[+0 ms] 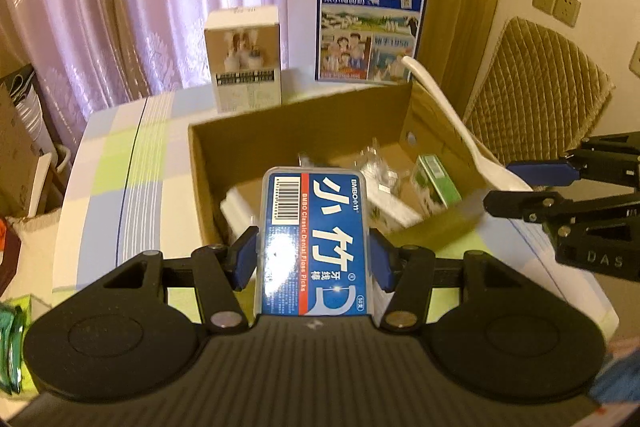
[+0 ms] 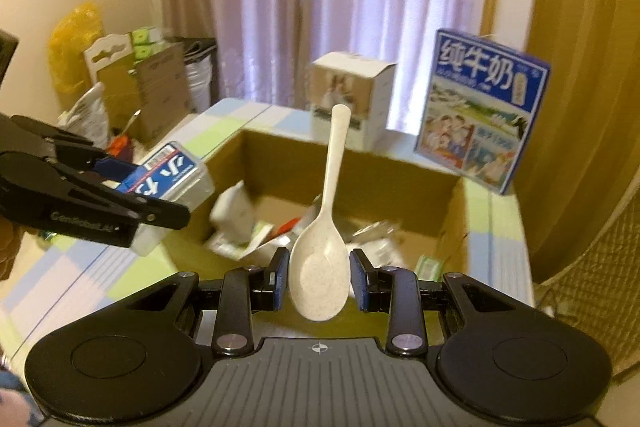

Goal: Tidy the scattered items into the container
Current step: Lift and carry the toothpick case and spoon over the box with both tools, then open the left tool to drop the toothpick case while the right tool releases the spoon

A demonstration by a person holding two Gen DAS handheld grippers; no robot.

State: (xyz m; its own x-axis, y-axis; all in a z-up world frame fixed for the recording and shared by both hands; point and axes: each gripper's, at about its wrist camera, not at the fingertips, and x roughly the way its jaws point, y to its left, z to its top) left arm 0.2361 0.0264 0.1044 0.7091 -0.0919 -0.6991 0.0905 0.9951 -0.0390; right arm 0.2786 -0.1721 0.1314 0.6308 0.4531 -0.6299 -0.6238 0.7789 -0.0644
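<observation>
Left gripper (image 1: 314, 259): blue fingers (image 1: 246, 259) pinching a dental floss pick box (image 1: 314, 239) by its long sides, held above the near wall of the cardboard box.
Right gripper (image 2: 319, 277): fingers (image 2: 280, 279) clamped on the bowl of a white spoon (image 2: 320, 275), handle pointing up and away over the cardboard box.
Cardboard box (image 1: 256, 131): open-topped, on the worktop (image 1: 120, 163), which has a pastel checked cloth; inside lie a green packet (image 1: 438, 183), clear wrappers and white packets, too blurred to tell apart.
Behind the box: a blue milk carton (image 1: 370, 23) and a small white carton (image 1: 244, 59), both upright at the far edge.
Surroundings: lilac curtain (image 2: 320, 7) behind; quilted chair back (image 1: 532, 91) on the right.
</observation>
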